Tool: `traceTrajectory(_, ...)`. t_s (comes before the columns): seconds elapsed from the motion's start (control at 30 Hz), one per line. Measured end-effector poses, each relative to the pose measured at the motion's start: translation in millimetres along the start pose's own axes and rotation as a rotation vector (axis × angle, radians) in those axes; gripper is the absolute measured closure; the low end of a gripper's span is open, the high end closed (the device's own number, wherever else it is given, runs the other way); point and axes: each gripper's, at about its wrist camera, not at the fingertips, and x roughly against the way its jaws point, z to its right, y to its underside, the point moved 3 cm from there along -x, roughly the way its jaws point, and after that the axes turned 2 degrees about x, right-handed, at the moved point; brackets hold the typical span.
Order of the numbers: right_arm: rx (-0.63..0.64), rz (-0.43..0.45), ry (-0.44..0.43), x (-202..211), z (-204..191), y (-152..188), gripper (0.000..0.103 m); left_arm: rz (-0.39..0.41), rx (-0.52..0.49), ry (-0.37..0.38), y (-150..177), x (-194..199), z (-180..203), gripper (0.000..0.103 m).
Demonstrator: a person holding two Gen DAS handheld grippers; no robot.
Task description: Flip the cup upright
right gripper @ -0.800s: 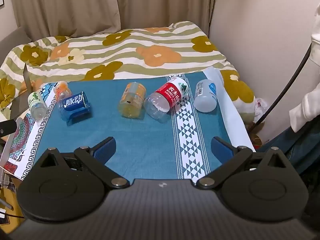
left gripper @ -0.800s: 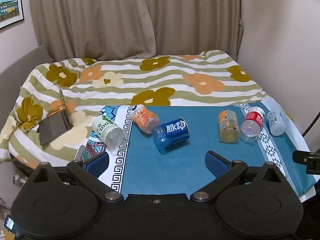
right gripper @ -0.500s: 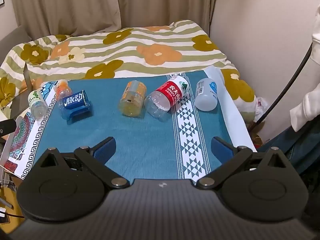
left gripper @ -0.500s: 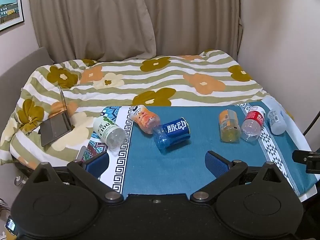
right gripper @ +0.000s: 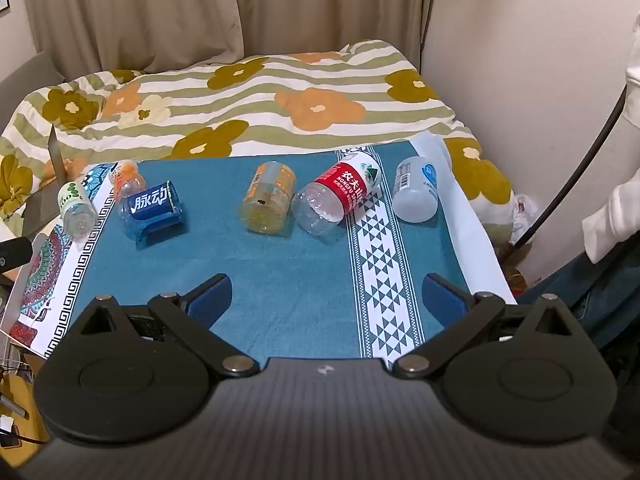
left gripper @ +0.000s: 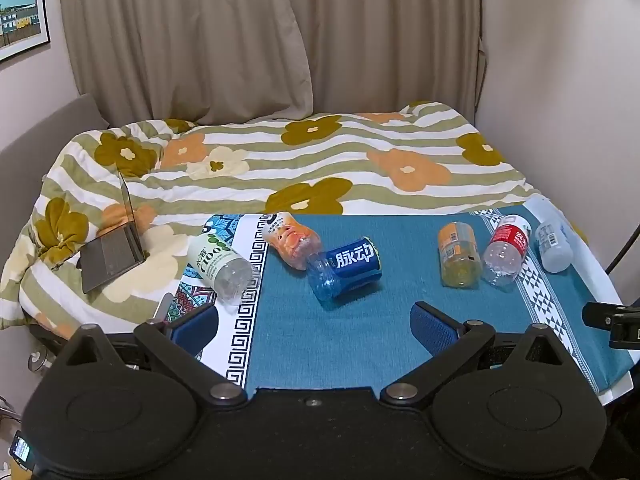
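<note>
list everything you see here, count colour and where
bottles: six, all lying on their sides on the cloth; green-white, orange, blue at left, yellow-orange, red-label, white-blue at right
cloth: one, teal with white patterned bands, over the table
duvet: one, striped with flowers, on the bed behind
laptop: one, grey, open, on the duvet at left
curtains: beige, back wall
picture: one, framed, left wall
left gripper: black, blue pads, open, empty
right gripper: black, blue pads, open, empty
</note>
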Motion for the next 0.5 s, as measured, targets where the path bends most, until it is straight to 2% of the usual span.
traceTrajectory(0.5,-0.001,-0.004,-0.002,0.1,-2.7,1.1,0.000,0.000,0.001,0.001,-0.5,0.8,-1.9,0.000)
